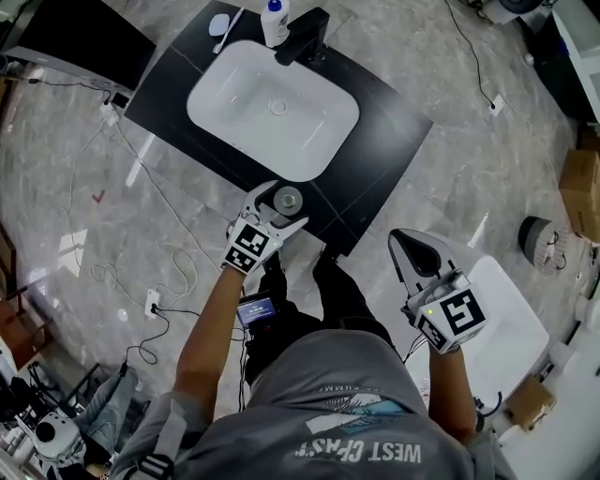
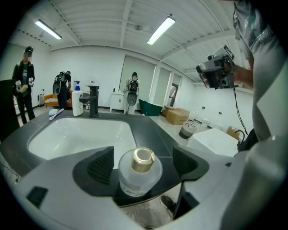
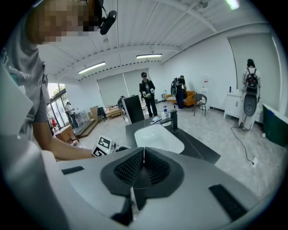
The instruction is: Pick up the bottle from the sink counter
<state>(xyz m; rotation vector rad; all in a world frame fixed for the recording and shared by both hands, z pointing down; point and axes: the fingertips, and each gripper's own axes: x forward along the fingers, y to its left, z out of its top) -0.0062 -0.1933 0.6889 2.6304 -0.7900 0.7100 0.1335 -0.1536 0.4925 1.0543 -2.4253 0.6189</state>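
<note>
Straddling the bottle: the left gripper [image 1: 284, 204] [image 2: 143, 162] is reaching from lower centre of the head view to the front edge of the counter [image 1: 375, 150].
Left jaws: are standing spread, one pad on each side of the bottle, a gap showing on both sides in the left gripper view.
Bottle [image 1: 288, 199] [image 2: 140, 173]: small frosted glass body with a gold cap, is standing upright between the left jaws, at the dark counter's front strip just below the sink [image 1: 216, 103] in the head view. Resting on the counter or lifted: cannot tell.
Right gripper [image 1: 405, 239] [image 3: 143, 164]: is hanging at lower right of the head view, off the counter, well apart from the bottle.
Right jaws: are pressing together, pads meeting, nothing between them.
Sink: white basin is sitting in the counter's middle, upper centre of the head view.
Faucet [image 1: 305, 42]: black, is standing at the sink's far rim.
White dispenser [image 1: 275, 21]: blue-topped, is standing just beside the faucet at the top of the frame.
</note>
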